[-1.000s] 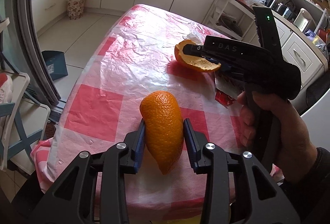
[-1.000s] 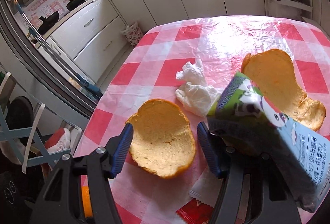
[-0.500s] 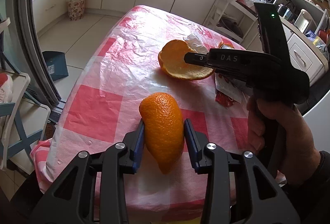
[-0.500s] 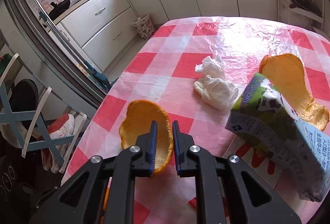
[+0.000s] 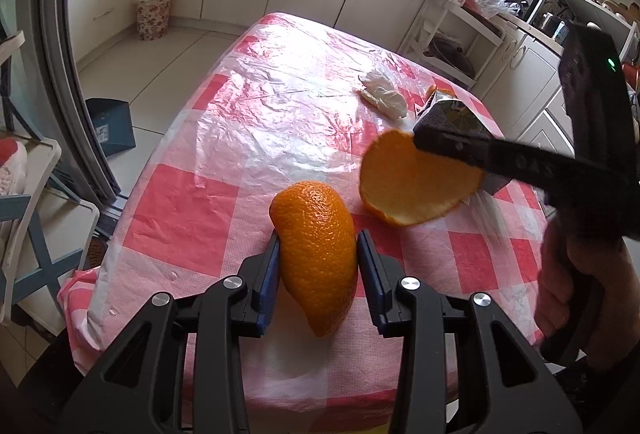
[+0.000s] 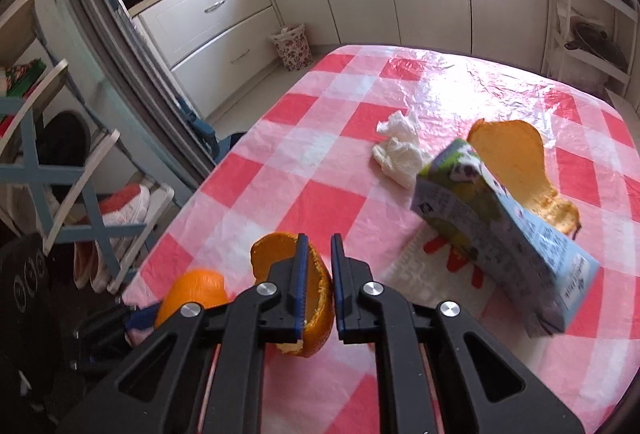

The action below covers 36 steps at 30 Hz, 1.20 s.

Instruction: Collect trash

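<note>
Since 1 second ago our right gripper [image 6: 319, 276] has gone from straddling the cupped peel [image 5: 416, 186] with jaws wide to clamping its rim, and the peel is now lifted off the table [image 5: 224, 170], tilted on edge. Our left gripper [image 5: 318, 270] has not moved; its pads press both sides of the other peel [image 5: 316, 250], partly open around it, held upright above the near table edge. In the right view this peel shows at lower left [image 6: 192, 294]. We note 3 items on the checked cloth beyond: a crumpled tissue [image 6: 396, 154], a tipped milk carton [image 6: 504, 234] and a 3rd peel [image 6: 516, 170] just behind the carton. A hand [image 5: 576, 294] grips the right tool's handle
</note>
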Motion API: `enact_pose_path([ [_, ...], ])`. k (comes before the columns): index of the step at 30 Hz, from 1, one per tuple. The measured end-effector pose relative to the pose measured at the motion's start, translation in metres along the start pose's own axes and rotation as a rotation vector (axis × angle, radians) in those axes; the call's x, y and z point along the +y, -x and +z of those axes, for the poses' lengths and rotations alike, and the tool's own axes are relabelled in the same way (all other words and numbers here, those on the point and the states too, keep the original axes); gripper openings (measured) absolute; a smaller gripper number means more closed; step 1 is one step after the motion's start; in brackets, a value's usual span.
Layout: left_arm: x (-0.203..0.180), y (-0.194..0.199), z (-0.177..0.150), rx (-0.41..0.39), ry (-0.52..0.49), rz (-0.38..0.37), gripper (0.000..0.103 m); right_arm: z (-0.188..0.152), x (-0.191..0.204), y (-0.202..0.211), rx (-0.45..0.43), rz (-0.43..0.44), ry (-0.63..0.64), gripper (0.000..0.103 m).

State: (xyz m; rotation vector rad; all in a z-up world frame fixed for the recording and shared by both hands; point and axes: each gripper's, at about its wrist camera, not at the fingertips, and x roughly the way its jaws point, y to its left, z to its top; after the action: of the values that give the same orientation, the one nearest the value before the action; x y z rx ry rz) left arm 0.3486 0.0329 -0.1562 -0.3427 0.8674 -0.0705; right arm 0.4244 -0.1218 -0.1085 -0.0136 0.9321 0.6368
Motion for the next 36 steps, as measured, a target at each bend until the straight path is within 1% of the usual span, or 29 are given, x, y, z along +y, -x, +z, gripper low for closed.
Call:
enact_pose_path([
  [4,-0.001,0.0,-0.001,-0.008,0.006,0.007,0.035,-0.018,0.0,0.01,0.044,-0.005,0.041,0.012],
  [10,-0.003,0.001,-0.004,-0.024,0.004,0.021,0.036,-0.045,-0.005,0.016,0.116,-0.001,0.06,0.012],
  [12,-0.003,0.002,-0.006,-0.03,0.002,0.027,0.036,-0.054,-0.005,0.015,0.14,-0.001,0.064,0.016],
  [15,-0.005,0.002,-0.007,-0.037,-0.003,0.036,0.037,-0.064,-0.004,0.014,0.156,0.0,0.069,0.018],
  [19,-0.005,0.003,-0.009,-0.042,0.001,0.04,0.037,-0.07,-0.002,0.019,0.144,0.002,0.075,0.016],
  [21,-0.005,0.004,-0.01,-0.041,0.002,0.041,0.037,-0.072,-0.001,0.023,0.129,-0.004,0.082,0.012],
  [24,-0.004,0.005,-0.01,-0.039,0.007,0.037,0.036,-0.073,0.001,0.031,0.104,-0.034,0.098,0.007],
  [29,-0.006,0.008,-0.012,-0.029,-0.002,0.013,0.031,-0.073,-0.002,0.042,0.072,-0.097,0.114,0.005],
  [32,-0.009,0.011,-0.014,-0.033,-0.018,0.011,0.03,-0.075,-0.006,0.044,0.081,-0.079,0.087,0.005],
  [35,-0.011,0.012,-0.017,-0.034,-0.024,0.013,0.03,-0.078,-0.014,0.041,0.09,-0.025,0.021,0.006],
  [36,-0.01,0.012,-0.018,-0.035,-0.023,0.014,0.03,-0.078,-0.016,0.041,0.088,-0.007,-0.006,0.012],
])
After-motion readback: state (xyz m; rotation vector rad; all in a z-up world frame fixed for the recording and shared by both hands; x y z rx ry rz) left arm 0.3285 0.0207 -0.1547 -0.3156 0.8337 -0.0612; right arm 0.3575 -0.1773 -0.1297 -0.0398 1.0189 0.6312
